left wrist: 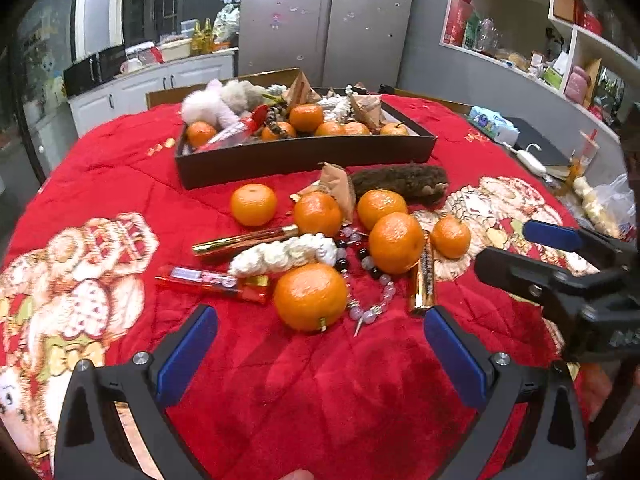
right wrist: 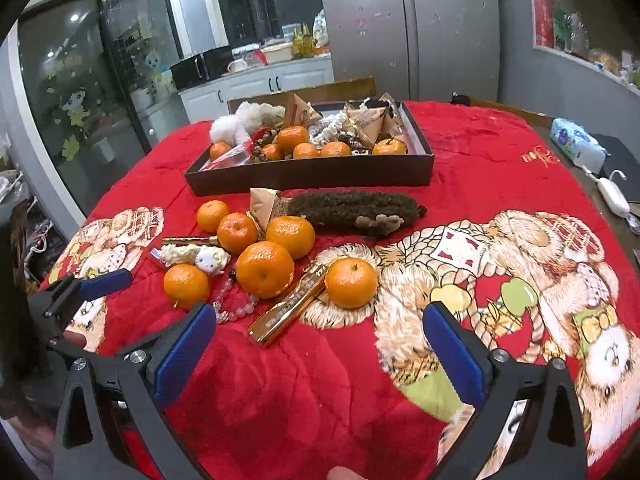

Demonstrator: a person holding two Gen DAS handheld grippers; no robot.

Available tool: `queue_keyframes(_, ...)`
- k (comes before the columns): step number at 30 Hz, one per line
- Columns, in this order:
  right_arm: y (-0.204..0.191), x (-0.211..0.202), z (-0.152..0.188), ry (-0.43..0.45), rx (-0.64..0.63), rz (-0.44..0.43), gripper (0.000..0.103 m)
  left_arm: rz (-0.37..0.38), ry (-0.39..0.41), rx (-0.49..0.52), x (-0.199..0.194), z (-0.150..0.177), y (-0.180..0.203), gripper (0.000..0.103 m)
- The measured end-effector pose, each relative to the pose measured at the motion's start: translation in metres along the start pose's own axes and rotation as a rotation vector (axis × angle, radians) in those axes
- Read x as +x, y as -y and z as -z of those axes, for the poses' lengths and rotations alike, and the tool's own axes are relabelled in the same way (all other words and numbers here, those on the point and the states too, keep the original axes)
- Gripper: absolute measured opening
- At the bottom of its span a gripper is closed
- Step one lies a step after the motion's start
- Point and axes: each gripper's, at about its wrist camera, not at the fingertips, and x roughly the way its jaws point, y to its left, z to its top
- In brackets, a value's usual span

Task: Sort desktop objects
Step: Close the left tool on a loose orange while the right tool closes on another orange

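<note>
- Left tongs (left wrist: 320,344): spread wide, holding nothing, hovering above the red quilted cover of the bench (left wrist: 320,400), just short of the loose pile.
- Red-wrapped packet (left wrist: 212,282), one, at the left edge of the pile: judged light, its film slippery; best pinched across its narrow width.
- Gold tubes, two: one lying crosswise (left wrist: 244,240), one lengthwise (left wrist: 422,276) beside the biggest fruit. Judged stiff, smooth, liable to roll; take at mid-length.
- White frilly band (left wrist: 284,254), one: soft and compressible, safe to grip anywhere along its body.
- Loose oranges, six counted on the cover: far left (left wrist: 253,205), centre back (left wrist: 318,213), nearest (left wrist: 310,297), right back (left wrist: 381,209), largest (left wrist: 396,242), far right (left wrist: 451,237). Judged firm, moderately heavy, round with glossy skin; grip across the widest part, with moderate pressure, since they may roll if nudged.
- Bead bracelet (left wrist: 366,280), one, looped among the oranges: limp, will dangle; pinch a bunched section.
- Brown paper packet (left wrist: 338,186), one: light, crushable; hold at a folded edge.
- Dark fuzzy plush (left wrist: 400,180), one, lying just in front of the tray: soft, light; grip at mid-body.
- Dark tray (left wrist: 304,156), one, beyond the pile, already holding oranges, plush toys, packets and beads; exact contents cannot be counted.
- Right tongs (right wrist: 320,344): spread wide, holding nothing, above the cover to the right of the pile, nearest the far-right orange.
</note>
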Motion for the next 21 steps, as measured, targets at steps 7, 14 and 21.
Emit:
queue_keyframes(7,0.008,0.025,-0.018,-0.035,-0.025,0.019,0.103,0.042,0.000,0.029,0.016,-0.003,0.006,0.103)
queue_keyframes(14,0.022,0.054,-0.010,-0.063,0.024,-0.017,0.103,0.085,-0.018,0.081,0.024,0.002,0.014,0.099)
queue_keyframes(21,0.029,0.060,-0.004,-0.086,0.020,-0.014,0.101,0.099,-0.025,0.034,0.026,0.002,0.005,0.085)
